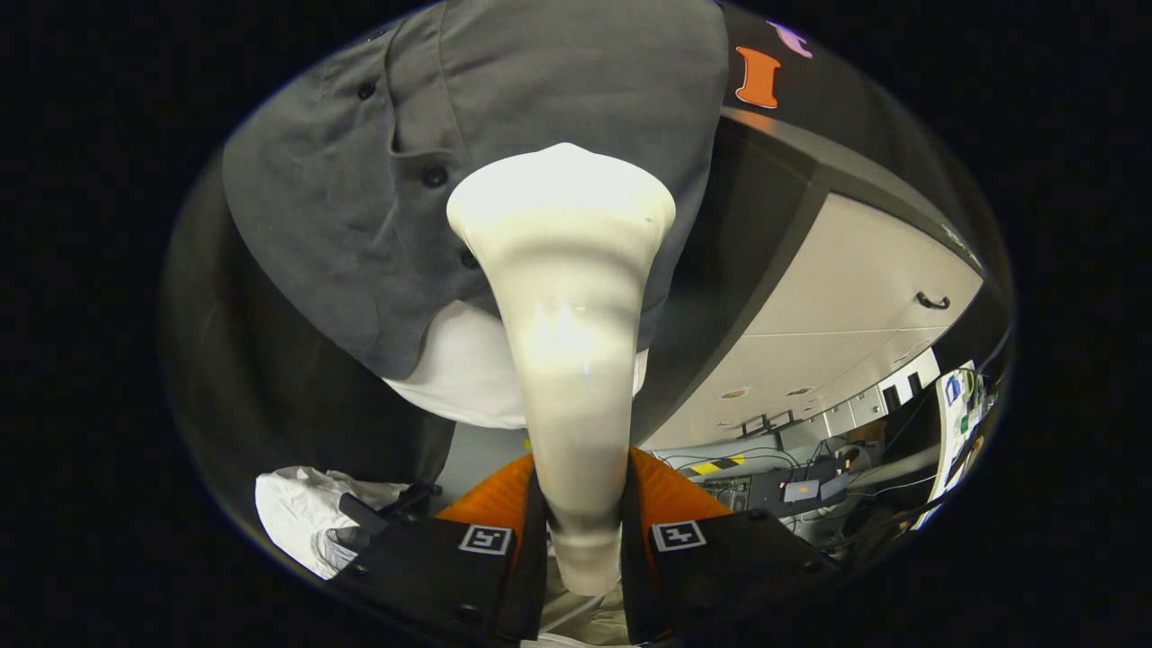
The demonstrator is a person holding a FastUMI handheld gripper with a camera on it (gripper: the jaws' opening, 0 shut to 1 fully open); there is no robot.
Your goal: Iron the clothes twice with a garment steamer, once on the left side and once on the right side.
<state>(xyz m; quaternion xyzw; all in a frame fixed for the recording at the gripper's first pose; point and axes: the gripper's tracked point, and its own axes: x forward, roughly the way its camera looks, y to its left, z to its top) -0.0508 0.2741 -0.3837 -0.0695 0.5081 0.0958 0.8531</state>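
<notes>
While the cream plastic garment steamer [567, 360] is clamped by its handle between both fingers of the gripper [580, 540], its flared head is pressed against the grey buttoned shirt [360, 198], worn over a white undergarment [468, 369].

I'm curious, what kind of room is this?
Probably a lab test booth, not a home: black cloth wall, desk clutter and cables, shirt hung for the steamer clamped between the fingers.

The garment steamer [562, 297] is looking like smooth, glossy cream plastic, catching glare; the shirt [360, 198] is showing as matt grey woven cloth, lightly creased, over smooth white fabric.
</notes>
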